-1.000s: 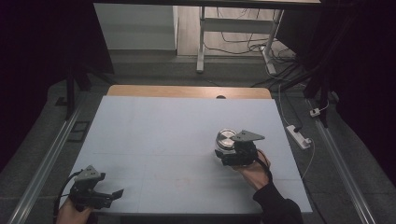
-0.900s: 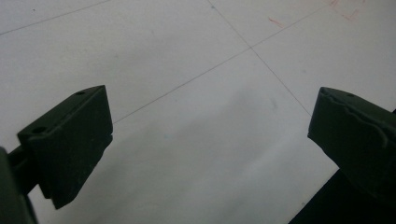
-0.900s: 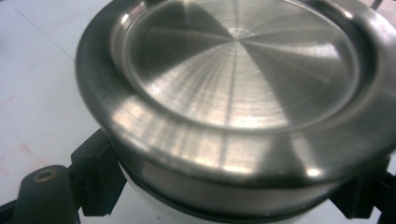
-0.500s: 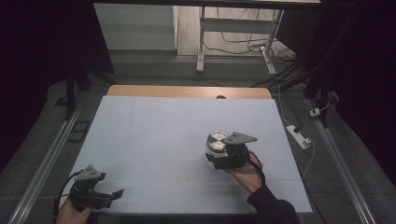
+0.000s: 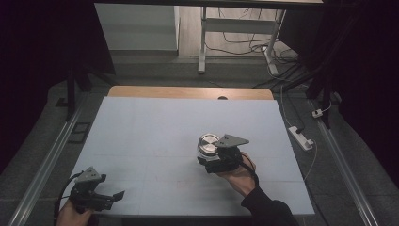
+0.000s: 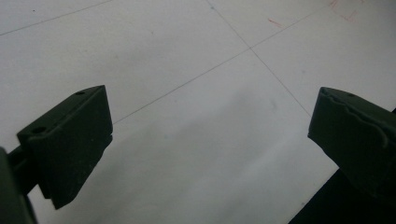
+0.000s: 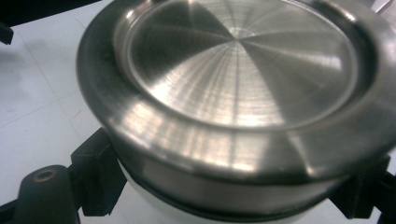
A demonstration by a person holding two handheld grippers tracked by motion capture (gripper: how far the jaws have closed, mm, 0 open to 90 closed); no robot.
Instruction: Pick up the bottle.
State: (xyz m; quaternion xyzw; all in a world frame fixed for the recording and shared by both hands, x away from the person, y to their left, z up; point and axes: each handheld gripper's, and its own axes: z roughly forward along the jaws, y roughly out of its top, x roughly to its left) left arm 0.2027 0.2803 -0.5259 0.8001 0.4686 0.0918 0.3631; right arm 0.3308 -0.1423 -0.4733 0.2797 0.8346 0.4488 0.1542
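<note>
Tin (image 5: 208,144) mid-table (image 5: 141,141), right hand-held gripper (image 5: 212,162) just behind

Right gripper (image 5: 209,157) and the steel container (image 5: 208,144) clamped in it have been carried leftward across the white table (image 5: 141,132), slightly nearer the table's middle than before.

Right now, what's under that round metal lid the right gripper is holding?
Below the metal lid a dark seal ring and a strip of white body show, clamped by the right gripper. The lid covers whatever is inside, and the base is out of frame.
</note>
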